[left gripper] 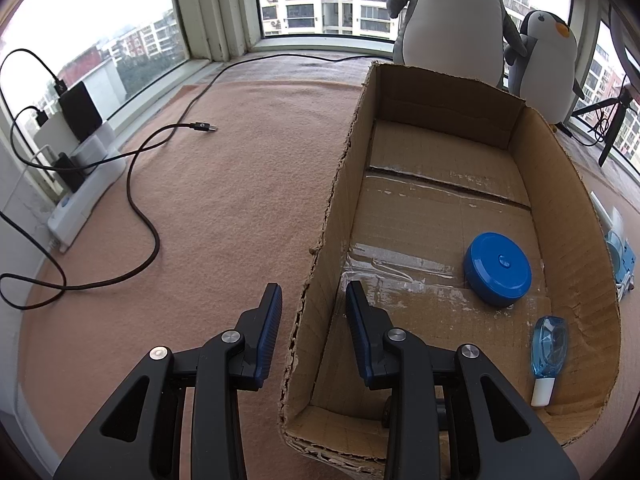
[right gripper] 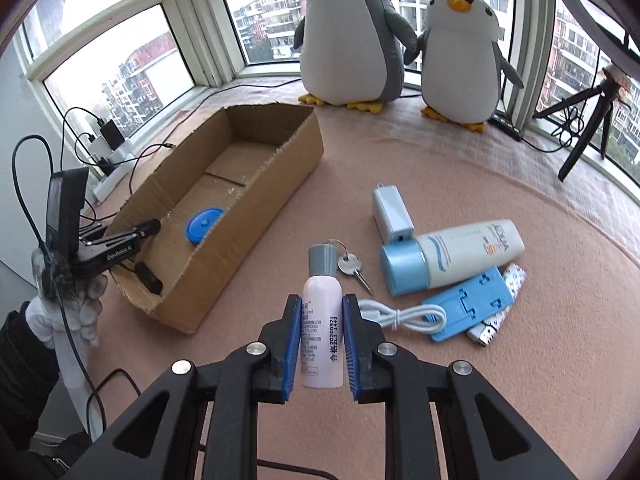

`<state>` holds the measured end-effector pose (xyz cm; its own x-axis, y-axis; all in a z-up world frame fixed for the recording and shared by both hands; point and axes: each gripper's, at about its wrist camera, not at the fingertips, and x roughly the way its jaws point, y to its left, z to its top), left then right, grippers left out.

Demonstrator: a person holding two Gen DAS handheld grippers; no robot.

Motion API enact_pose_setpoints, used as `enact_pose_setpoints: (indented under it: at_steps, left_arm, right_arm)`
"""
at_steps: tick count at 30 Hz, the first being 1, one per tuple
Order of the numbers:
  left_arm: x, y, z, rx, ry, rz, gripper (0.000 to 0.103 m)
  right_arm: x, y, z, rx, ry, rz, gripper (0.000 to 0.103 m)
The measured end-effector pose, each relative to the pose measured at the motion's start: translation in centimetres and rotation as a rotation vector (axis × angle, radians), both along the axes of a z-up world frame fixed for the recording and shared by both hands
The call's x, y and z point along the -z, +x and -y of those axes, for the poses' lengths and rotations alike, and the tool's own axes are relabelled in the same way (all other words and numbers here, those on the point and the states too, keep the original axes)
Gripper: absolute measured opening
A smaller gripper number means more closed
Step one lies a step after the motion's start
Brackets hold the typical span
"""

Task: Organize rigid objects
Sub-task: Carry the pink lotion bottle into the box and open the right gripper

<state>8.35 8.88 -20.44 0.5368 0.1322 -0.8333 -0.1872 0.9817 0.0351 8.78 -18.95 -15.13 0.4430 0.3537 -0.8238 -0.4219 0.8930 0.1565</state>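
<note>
Right now your right gripper point(right gripper: 322, 344) has its fingers closed on a small pink bottle point(right gripper: 322, 330) with a grey cap, held upright above the pink blanket point(right gripper: 480, 380). Your left gripper point(left gripper: 314, 316) has its fingers spread apart, straddling the left wall of the cardboard box point(left gripper: 332, 216), one finger outside and one inside. Inside the box, a round blue disc point(left gripper: 498, 269) lies near the right wall, and a blue correction tape point(left gripper: 547, 358) rests against that wall toward the near corner. On the blanket to the right of the bottle lie keys point(right gripper: 352, 266), a white cable point(right gripper: 404, 316), a white tube point(right gripper: 452, 256) with a blue cap, a white charger point(right gripper: 392, 214) and a blue stand point(right gripper: 468, 304).
</note>
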Motion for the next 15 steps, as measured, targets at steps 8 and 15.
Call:
enact_pose_setpoints:
  at_steps: [8,15]
  left_arm:
    - [0.0,0.0,0.0,-0.002,-0.005,0.002,0.031]
    - [0.0,0.0,0.1,-0.002,-0.004,0.003,0.031]
  right_arm:
    - [-1.7,2.9,-4.3,-0.032,0.05,0.04,0.018]
    - [-1.5,4.9,-7.6,-0.037,0.077,0.038,0.018]
